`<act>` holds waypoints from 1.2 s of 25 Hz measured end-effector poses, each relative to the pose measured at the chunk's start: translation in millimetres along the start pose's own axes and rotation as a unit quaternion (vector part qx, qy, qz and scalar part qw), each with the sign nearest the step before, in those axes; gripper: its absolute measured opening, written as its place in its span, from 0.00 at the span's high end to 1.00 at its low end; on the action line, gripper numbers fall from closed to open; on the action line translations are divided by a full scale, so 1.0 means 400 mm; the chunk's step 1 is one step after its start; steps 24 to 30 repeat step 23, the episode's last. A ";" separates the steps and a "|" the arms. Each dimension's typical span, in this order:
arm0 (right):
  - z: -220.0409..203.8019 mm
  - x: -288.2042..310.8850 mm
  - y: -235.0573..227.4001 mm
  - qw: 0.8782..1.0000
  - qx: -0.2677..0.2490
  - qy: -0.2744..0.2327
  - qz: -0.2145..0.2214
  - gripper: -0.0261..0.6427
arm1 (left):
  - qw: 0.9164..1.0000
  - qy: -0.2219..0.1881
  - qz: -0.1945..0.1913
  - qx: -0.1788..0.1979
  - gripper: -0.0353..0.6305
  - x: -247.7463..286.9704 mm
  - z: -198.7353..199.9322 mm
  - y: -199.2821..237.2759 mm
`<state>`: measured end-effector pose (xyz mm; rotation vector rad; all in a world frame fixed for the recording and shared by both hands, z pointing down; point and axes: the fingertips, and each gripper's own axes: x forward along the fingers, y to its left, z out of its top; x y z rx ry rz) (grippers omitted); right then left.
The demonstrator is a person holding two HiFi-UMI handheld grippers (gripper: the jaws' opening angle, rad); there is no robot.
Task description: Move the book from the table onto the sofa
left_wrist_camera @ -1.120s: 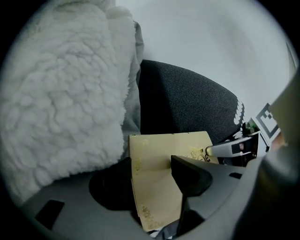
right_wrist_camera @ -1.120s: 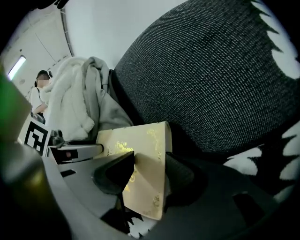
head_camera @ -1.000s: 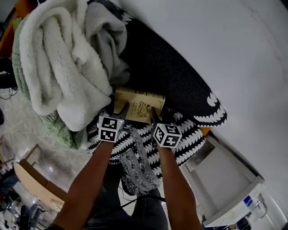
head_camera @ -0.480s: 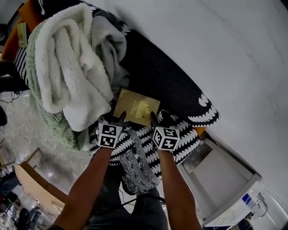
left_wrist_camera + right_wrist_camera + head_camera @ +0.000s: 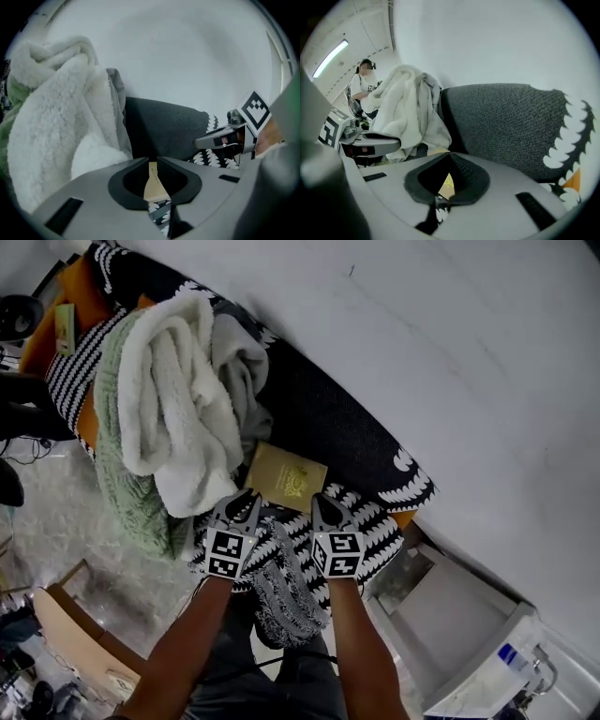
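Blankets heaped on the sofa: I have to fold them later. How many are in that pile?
3: a white fleecy one on top, a grey one beside it against the backrest, and a green knitted one underneath, hanging over the front. Others may be hidden below.

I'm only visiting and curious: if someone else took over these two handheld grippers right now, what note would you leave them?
Left gripper: empty; its jaws have just been closing and a narrow gap remains.
Right gripper: empty; its jaws have just closed and are now shut.
Book: lies flat on the sofa, beside the white fleece blanket, clear of both grippers.
Done: the book is on the sofa and released.
Left: nothing, as far as the views show.
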<state>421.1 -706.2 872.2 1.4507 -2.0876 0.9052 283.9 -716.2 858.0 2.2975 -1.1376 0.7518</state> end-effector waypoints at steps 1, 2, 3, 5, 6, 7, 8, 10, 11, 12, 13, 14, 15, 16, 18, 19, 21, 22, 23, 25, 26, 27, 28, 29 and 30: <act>0.012 -0.014 0.007 1.000 -0.003 -0.004 0.001 0.94 | 1.000 -0.007 -0.002 0.001 0.86 -0.017 0.016 -0.010; 0.024 -0.029 0.013 1.000 -0.005 -0.008 0.001 0.94 | 1.000 -0.014 -0.003 0.003 0.86 -0.034 0.032 -0.020; 0.036 -0.045 0.019 1.000 -0.008 -0.012 0.001 0.94 | 1.000 -0.021 -0.004 0.005 0.86 -0.050 0.049 -0.029; 0.059 -0.076 0.027 1.000 -0.013 -0.019 0.001 0.94 | 0.999 -0.035 -0.007 0.010 0.86 -0.083 0.086 -0.047; 0.069 -0.092 0.031 1.000 -0.014 -0.022 0.001 0.94 | 0.999 -0.041 -0.009 0.014 0.86 -0.099 0.104 -0.056; 0.079 -0.108 0.035 1.000 -0.016 -0.025 0.001 0.94 | 0.999 -0.047 -0.011 0.018 0.86 -0.116 0.122 -0.064; 0.089 -0.124 0.039 0.999 -0.019 -0.028 0.002 0.94 | 0.998 -0.052 -0.012 0.021 0.86 -0.132 0.139 -0.071; 0.110 -0.156 0.046 0.999 -0.024 -0.035 0.002 0.94 | 0.998 -0.063 -0.013 0.029 0.86 -0.163 0.171 -0.084; 0.122 -0.173 0.048 0.999 -0.026 -0.039 0.003 0.94 | 0.997 -0.068 -0.012 0.032 0.86 -0.178 0.188 -0.090; 0.134 -0.189 0.051 0.999 -0.027 -0.044 0.003 0.94 | 0.997 -0.073 -0.012 0.036 0.86 -0.193 0.204 -0.095; 0.146 -0.206 0.055 0.998 -0.029 -0.049 0.003 0.94 | 0.996 -0.077 -0.012 0.039 0.86 -0.209 0.219 -0.101; 0.157 -0.225 0.059 0.998 -0.031 -0.054 0.004 0.94 | 0.996 -0.081 -0.012 0.043 0.86 -0.225 0.234 -0.108; 0.169 -0.244 0.065 0.998 -0.032 -0.059 0.005 0.94 | 0.995 -0.086 -0.012 0.046 0.86 -0.243 0.249 -0.115; 0.179 -0.264 0.071 0.997 -0.033 -0.064 0.005 0.94 | 0.995 -0.090 -0.013 0.050 0.86 -0.262 0.264 -0.124; 0.201 -0.306 0.086 0.997 -0.036 -0.075 0.007 0.94 | 0.993 -0.100 -0.012 0.057 0.86 -0.302 0.294 -0.142; 0.209 -0.329 0.096 0.996 -0.037 -0.080 0.009 0.94 | 0.993 -0.104 -0.012 0.061 0.86 -0.325 0.307 -0.152; 0.221 -0.381 0.120 0.995 -0.039 -0.087 0.013 0.94 | 0.992 -0.110 -0.013 0.066 0.86 -0.374 0.326 -0.175; 0.225 -0.409 0.132 0.995 -0.040 -0.089 0.015 0.94 | 0.991 -0.111 -0.013 0.068 0.86 -0.399 0.333 -0.188; 0.229 -0.437 0.144 0.995 -0.040 -0.092 0.017 0.94 | 0.991 -0.112 -0.014 0.070 0.86 -0.425 0.340 -0.201; 0.229 -0.437 0.144 0.995 -0.040 -0.092 0.017 0.94 | 0.991 -0.112 -0.014 0.070 0.86 -0.425 0.340 -0.201; 0.229 -0.437 0.144 0.995 -0.040 -0.092 0.017 0.94 | 0.991 -0.112 -0.014 0.070 0.86 -0.425 0.340 -0.201; 0.229 -0.437 0.144 0.995 -0.040 -0.092 0.017 0.94 | 0.991 -0.112 -0.014 0.070 0.86 -0.425 0.340 -0.201; 0.229 -0.437 0.144 0.995 -0.040 -0.092 0.017 0.94 | 0.991 -0.112 -0.014 0.070 0.86 -0.425 0.340 -0.201; 0.229 -0.437 0.144 0.995 -0.040 -0.092 0.017 0.94 | 0.991 -0.112 -0.014 0.070 0.86 -0.425 0.340 -0.201; 0.229 -0.437 0.144 0.995 -0.040 -0.092 0.017 0.94 | 0.991 -0.112 -0.014 0.070 0.86 -0.425 0.340 -0.201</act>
